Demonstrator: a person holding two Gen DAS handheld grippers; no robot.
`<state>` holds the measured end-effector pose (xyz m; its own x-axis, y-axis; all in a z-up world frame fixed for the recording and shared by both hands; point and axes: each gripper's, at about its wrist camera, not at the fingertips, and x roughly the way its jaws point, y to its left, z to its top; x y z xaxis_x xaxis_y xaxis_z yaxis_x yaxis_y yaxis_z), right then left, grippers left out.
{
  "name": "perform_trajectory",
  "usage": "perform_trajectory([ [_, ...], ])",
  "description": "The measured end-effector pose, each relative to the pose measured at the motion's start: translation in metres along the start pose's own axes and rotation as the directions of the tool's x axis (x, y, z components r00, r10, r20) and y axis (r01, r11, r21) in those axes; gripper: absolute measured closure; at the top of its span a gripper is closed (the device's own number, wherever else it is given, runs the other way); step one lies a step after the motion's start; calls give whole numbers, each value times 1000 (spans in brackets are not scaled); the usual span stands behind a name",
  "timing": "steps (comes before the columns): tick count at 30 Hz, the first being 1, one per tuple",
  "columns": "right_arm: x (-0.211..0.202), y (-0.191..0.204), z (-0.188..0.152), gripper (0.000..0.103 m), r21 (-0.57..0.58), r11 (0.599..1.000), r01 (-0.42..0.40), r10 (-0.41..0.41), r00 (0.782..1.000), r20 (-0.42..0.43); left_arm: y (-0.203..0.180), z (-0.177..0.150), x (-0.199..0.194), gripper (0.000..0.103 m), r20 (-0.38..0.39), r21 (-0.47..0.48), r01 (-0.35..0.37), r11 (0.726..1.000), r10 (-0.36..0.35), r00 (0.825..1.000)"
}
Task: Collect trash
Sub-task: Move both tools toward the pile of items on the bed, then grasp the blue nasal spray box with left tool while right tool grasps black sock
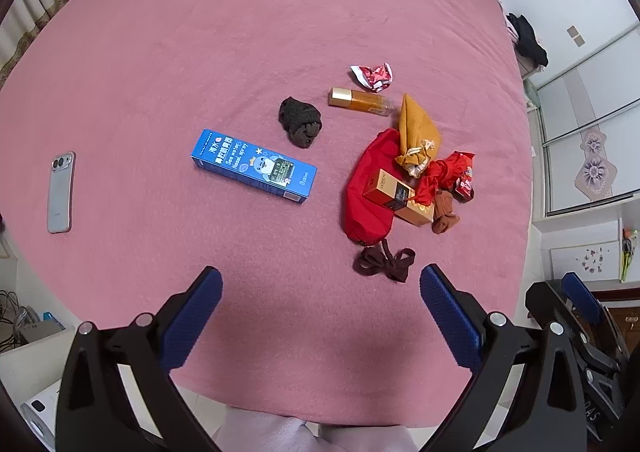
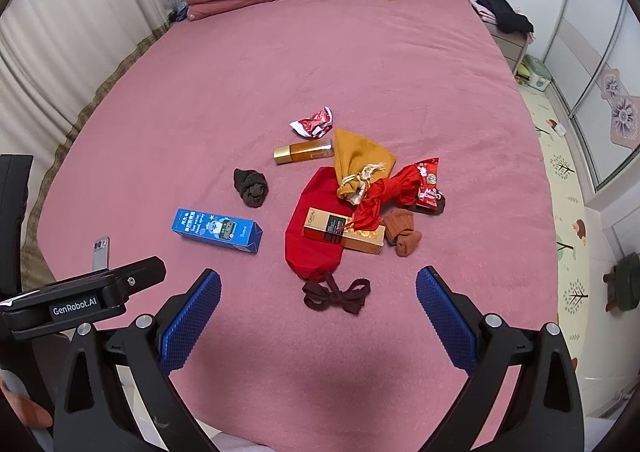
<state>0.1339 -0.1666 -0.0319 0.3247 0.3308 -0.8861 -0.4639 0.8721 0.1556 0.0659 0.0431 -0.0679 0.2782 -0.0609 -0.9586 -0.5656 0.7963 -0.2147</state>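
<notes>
Left wrist view: left gripper (image 1: 320, 294) fingers spread — crumpled wrapper (image 1: 373, 76) lies well beyond them. Right gripper (image 2: 318, 292) also gapes, empty.

Phone (image 1: 61, 192) lies far left on the bed (image 1: 240, 32), spray box (image 1: 254, 167) right of it, sock (image 1: 300, 122) just beyond. Right again, the carton (image 1: 398, 198) rests on a pouch (image 1: 368, 192); bottle (image 1: 360, 100) and wrapper (image 1: 374, 75) behind, bow (image 1: 384, 262) nearest.
</notes>
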Motion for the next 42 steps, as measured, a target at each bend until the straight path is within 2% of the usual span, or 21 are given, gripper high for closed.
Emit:
perform_trajectory([
  [13,5,-5,15,9,-25,1000,-8,8,1000,5,-8,9,7,4,-3,-10,-9,1000,9,1000],
  [17,12,-6,15,9,-24,1000,-5,5,1000,-5,-10,12,8,4,11,2,-37,999,37,999],
  [26,45,-3,26,9,-88,995,-44,44,999,0,7,28,44,4,-39,-105,-24,994,20,999],
  [29,62,-1,34,9,-115,991,-62,62,998,-4,19,35,66,4,-74,-175,-18,984,5,997],
  [32,82,2,44,9,-152,985,-80,80,997,-7,29,43,90,4,-98,-230,-46,972,24,995],
  [38,132,9,63,9,-204,972,-119,113,993,-41,54,63,146,4,-134,-355,-104,929,60,989],
  [42,165,13,75,9,-214,968,-132,120,990,-68,68,75,184,4,-155,-430,-115,895,53,987],
])
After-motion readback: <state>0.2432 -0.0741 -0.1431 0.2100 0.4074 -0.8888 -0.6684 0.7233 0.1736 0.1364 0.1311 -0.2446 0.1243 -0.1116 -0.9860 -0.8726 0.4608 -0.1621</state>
